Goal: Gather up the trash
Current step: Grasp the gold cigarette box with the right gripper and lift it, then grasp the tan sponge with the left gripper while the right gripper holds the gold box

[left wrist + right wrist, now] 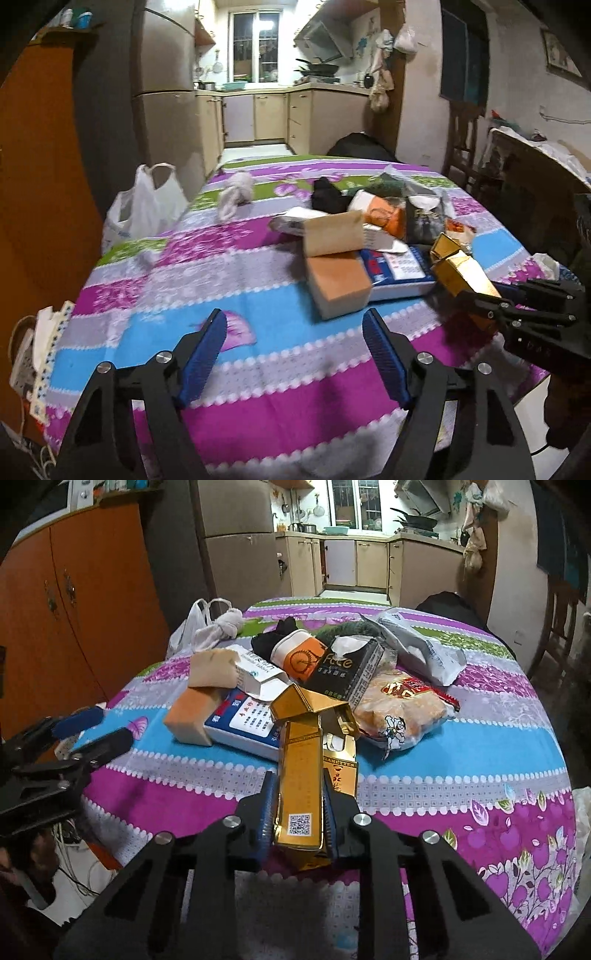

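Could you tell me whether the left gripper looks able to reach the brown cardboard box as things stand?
Probably yes: the left gripper is open and empty, and only bare tablecloth lies between it and the brown cardboard box, at the pile's near edge.

The room was dim, with bright glare from the kitchen window (255, 40) far back, the pictures bent round with black corners, and the boxes (336, 266) looked a bit blurry

Black jaws, ribbed blue pads (384, 354)
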